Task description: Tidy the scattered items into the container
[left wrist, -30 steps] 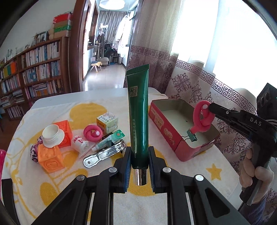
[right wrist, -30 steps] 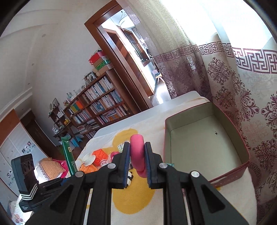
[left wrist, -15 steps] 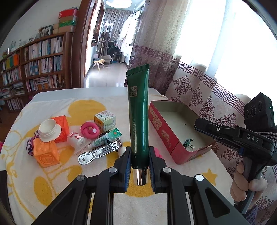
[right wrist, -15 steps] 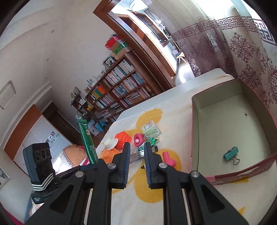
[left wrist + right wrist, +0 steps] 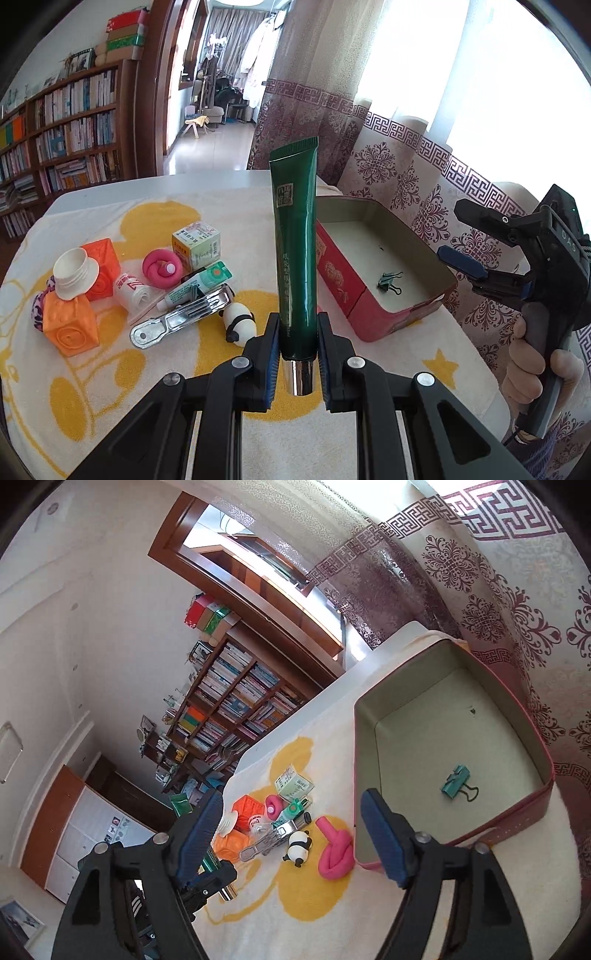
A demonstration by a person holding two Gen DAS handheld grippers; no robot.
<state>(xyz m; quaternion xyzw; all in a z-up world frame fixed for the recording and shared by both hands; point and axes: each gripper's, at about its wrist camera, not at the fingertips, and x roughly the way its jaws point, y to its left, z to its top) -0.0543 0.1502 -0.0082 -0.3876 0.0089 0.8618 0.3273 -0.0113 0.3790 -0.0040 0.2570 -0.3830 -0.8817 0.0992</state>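
The table (image 5: 229, 184), covered by a cream cloth with yellow shapes, carries everything. At about two o'clock in the left wrist view sits the container (image 5: 343, 273), a red open tin with a pale floor that holds only a green binder clip (image 5: 389, 282). At nine to ten o'clock lies the scatter: two orange blocks (image 5: 70, 321), a white cap (image 5: 74, 273), a small carton (image 5: 197, 245), a pink coil (image 5: 162, 267), a small tube (image 5: 199, 282), a metal clip (image 5: 177, 319) and a panda figure (image 5: 240, 323).

The left gripper (image 5: 297, 354) is clamped on the green tube (image 5: 295, 251), which stands upright between its pads, cap end down, not yet over the tin. The right gripper (image 5: 291, 834) is opening, with nothing between its pads. In the right wrist view a pink knotted piece (image 5: 336, 853) lies on the cloth just outside the tin's near wall, at about six o'clock from the tin; it is not inside.

The step in hand appears to be placing the tube. To do it well, carry the tube towards two o'clock until it is over the tin's floor, clear of the red rim, then tip it flat and low before letting go, since a tall tube released upright would likely topple over the wall. The right gripper should approach the pink piece from above, straddling the knot.
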